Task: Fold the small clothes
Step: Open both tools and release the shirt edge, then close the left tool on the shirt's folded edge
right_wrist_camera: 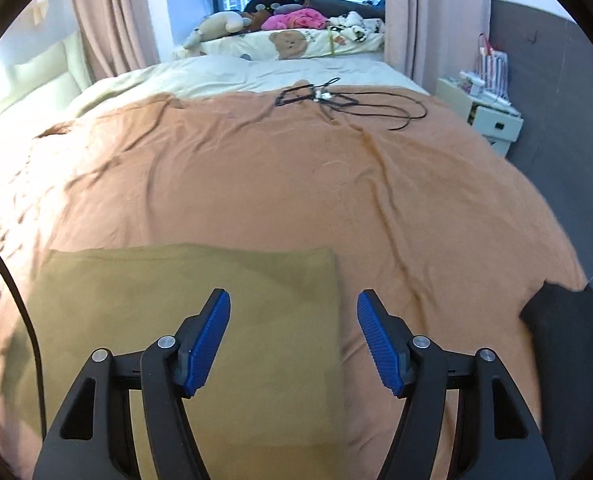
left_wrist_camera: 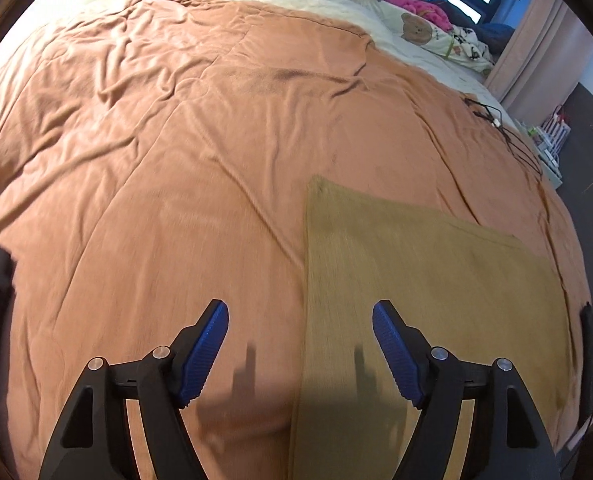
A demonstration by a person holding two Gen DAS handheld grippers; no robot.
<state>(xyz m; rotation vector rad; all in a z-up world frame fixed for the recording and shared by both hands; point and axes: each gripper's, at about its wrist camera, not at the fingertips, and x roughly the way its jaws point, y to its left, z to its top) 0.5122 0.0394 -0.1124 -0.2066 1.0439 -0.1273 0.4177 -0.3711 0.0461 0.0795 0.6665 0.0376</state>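
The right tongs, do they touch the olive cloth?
Apart. The right wrist view shows the right tongs open above the olive cloth, nothing between the pads.

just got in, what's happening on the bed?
A person with a handheld gripper in each hand is folding small clothes on a bed with an orange blanket. An olive-tan cloth lies flat as a neat rectangle on it. The left gripper and right gripper are both open and empty, above the cloth's two side edges. A tangle of black cables lies farther up the bed.
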